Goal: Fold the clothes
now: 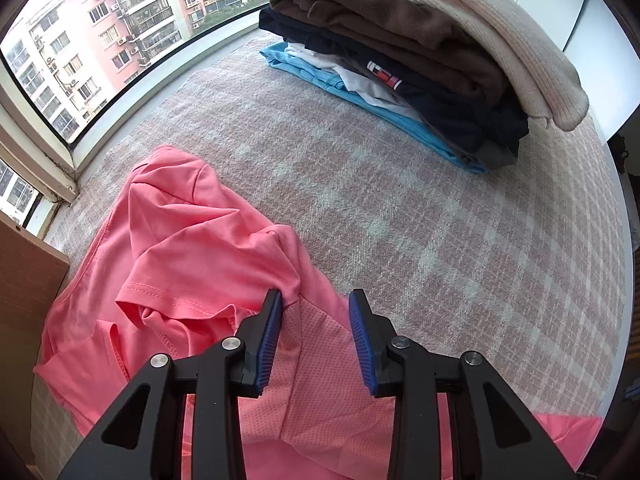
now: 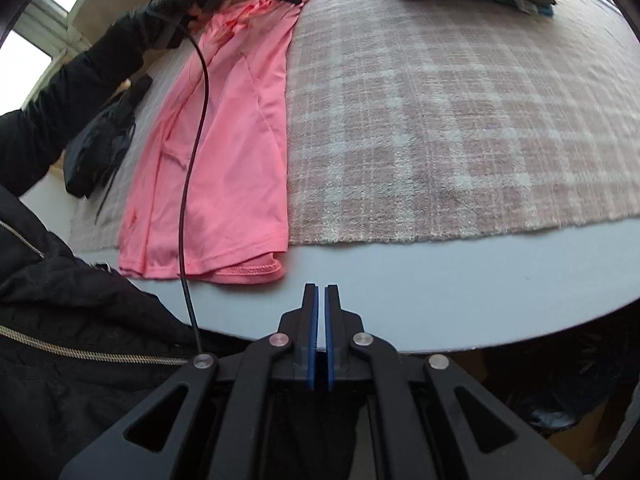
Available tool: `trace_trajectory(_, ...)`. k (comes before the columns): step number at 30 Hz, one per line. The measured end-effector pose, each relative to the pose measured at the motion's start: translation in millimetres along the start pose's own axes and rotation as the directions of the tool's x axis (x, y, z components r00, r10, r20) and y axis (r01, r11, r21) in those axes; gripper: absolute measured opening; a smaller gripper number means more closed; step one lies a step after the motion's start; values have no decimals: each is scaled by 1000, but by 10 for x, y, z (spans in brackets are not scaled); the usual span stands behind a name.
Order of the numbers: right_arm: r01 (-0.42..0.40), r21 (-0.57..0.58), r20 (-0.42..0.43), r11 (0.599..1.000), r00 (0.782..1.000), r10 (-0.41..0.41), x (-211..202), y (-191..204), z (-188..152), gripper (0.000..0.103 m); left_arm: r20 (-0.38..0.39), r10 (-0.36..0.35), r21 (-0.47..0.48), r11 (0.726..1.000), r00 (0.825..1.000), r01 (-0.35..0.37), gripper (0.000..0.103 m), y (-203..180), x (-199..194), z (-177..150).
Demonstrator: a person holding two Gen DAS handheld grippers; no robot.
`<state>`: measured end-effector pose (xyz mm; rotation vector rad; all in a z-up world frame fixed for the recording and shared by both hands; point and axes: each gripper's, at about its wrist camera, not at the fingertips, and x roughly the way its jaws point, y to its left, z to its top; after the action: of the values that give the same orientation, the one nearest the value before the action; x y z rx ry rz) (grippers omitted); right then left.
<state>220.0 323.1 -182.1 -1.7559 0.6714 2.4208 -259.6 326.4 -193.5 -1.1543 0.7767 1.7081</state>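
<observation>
The left hand-held gripper (image 1: 316, 300) points steeply down over a pink T-shirt (image 1: 192, 240) with its blue pads (image 1: 362, 340) standing apart; a ridge of the shirt's fabric touches the inner face of one pad, and a mesh-textured panel of the garment lies under the gap, but the pads do not press on it. The shirt lies on a pink-and-white checked blanket (image 1: 400, 208) that covers most of the bench (image 2: 440, 304). Its near sleeve is bunched and turned over; in the right wrist view the body of the shirt runs long and narrow, one side folded in along a straight edge, and the hem reaches the blanket's near border at the bench's bare pale strip.

The right hand-held gripper (image 2: 321, 296) hovers above that bare strip, just beside the hem, its pads together with nothing between them.

At the far end of the blanket stands a stack of folded clothes (image 1: 420, 60), blue at the bottom and a beige knit on top. A black sleeve (image 2: 80, 84) reaches across to the left tool, and a thin black cable (image 2: 196, 152) hangs over the shirt
</observation>
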Motion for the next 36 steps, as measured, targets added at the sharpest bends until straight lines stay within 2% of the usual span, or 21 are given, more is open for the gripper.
trace_trajectory(3, 34, -109, -35, 994, 999, -38, 125, 111, 76, 9, 1, -7, 5, 1000, 1000, 7, 33, -45, 5, -12)
trace_trajectory(5, 29, -164, -40, 986, 999, -36, 202, 189, 124, 19, 2, -13, -1, 1000, 1000, 13, 33, -52, -13, -31)
trace_trajectory(8, 14, -231, -46, 973, 999, -25, 287, 264, 177, 19, -1, -25, -5, 1000, 1000, 25, 33, -50, -46, -71)
trace_trajectory(13, 3, -269, -35, 963, 999, -13, 365, 301, 267, 20, 0, -31, -9, 999, 1000, 31, 33, -37, -93, -104)
trace_trajectory(17, -51, -270, -39, 962, 998, 42, 374, 349, 288, 20, 0, -35, -3, 999, 999, 35, 33, -44, -111, -115)
trace_trajectory(22, -29, -259, -16, 965, 1000, 26, 387, 321, 350, 20, -5, -41, 5, 999, 999, 41, 33, -58, -94, -115)
trace_trajectory(27, -74, -248, -8, 966, 997, 74, 409, 287, 382, 19, -11, -41, 14, 999, 999, 41, 33, -79, -80, -119)
trace_trajectory(28, -75, -244, -6, 967, 997, 76, 411, 283, 384, 17, -11, -41, 14, 999, 999, 41, 33, -80, -82, -118)
trace_trajectory(29, -71, -232, -12, 970, 997, 70, 414, 264, 390, 4, -11, -41, 15, 999, 999, 41, 33, -78, -84, -119)
trace_trajectory(30, -73, -219, -20, 973, 997, 70, 418, 247, 400, 4, -11, -39, 15, 999, 999, 39, 33, -75, -88, -119)
trace_trajectory(33, -132, -191, -23, 973, 991, 130, 347, 238, 406, 3, -9, -37, 16, 999, 999, 38, 33, -62, -99, -117)
trace_trajectory(36, -236, -114, -10, 965, 972, 236, 235, 167, 379, 3, -7, -29, 9, 1000, 1000, 29, 34, -21, -100, -115)
